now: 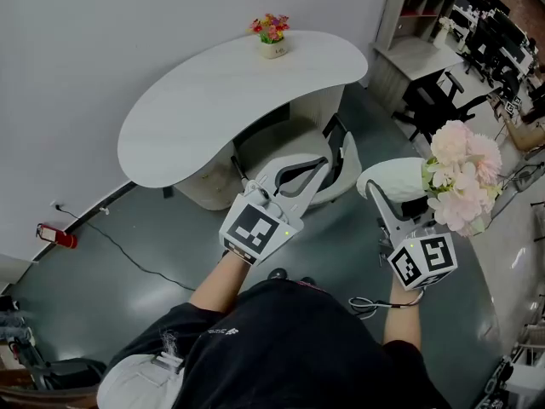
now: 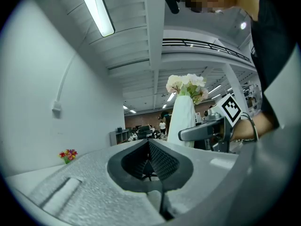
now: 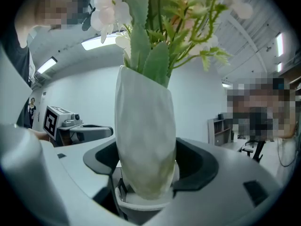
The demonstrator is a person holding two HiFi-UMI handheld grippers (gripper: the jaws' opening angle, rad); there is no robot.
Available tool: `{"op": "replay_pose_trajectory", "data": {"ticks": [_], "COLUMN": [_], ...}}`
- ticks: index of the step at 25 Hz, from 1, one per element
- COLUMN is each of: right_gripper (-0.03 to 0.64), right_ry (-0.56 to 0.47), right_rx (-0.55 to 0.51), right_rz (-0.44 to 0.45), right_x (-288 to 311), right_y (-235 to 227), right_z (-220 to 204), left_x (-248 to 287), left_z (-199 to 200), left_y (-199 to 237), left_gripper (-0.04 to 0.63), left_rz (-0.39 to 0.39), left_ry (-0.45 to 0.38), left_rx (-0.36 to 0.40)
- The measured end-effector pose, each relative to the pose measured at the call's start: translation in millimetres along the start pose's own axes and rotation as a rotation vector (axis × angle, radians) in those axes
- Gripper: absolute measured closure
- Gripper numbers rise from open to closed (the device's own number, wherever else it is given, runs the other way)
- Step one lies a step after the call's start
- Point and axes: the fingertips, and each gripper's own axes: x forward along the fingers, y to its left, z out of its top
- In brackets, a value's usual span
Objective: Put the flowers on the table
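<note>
A white vase (image 1: 393, 177) of pale pink and white flowers (image 1: 464, 181) hangs in the air right of the table, tilted to the right. My right gripper (image 1: 400, 198) is shut on the vase's lower body; in the right gripper view the vase (image 3: 146, 140) fills the jaws and its flowers (image 3: 164, 22) rise above. My left gripper (image 1: 328, 164) is shut and empty, held just left of the vase, with its tips (image 2: 149, 166) meeting. The left gripper view shows the vase (image 2: 184, 117) upright beside it.
A white kidney-shaped table (image 1: 196, 109) stands ahead with a small pot of coloured flowers (image 1: 272, 34) at its far edge. A white chair (image 1: 341, 173) sits under its near side. Desks, shelves (image 1: 417, 24) and black office chairs (image 1: 434, 100) fill the right. Floor cable at left.
</note>
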Motion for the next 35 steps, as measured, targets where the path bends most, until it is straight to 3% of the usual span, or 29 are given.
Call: {"op": "replay_pose_trajectory", "data": {"ticks": [9, 35], "right_gripper": [0.255, 0.255], "right_ry": [-0.01, 0.004], "right_rx": [-0.008, -0.018], "right_rz": [0.01, 0.036], "right_x": [-43, -25], "right_y": [-18, -68], "right_z": [-9, -21], "left_x": [15, 66], "left_z": [5, -9], "left_y": [-48, -39], "left_gripper": [0.591, 0.591], "left_rz": [-0.006, 0.011], "left_ry": [-0.005, -0.021], "left_rx": [0.025, 0.036]}}
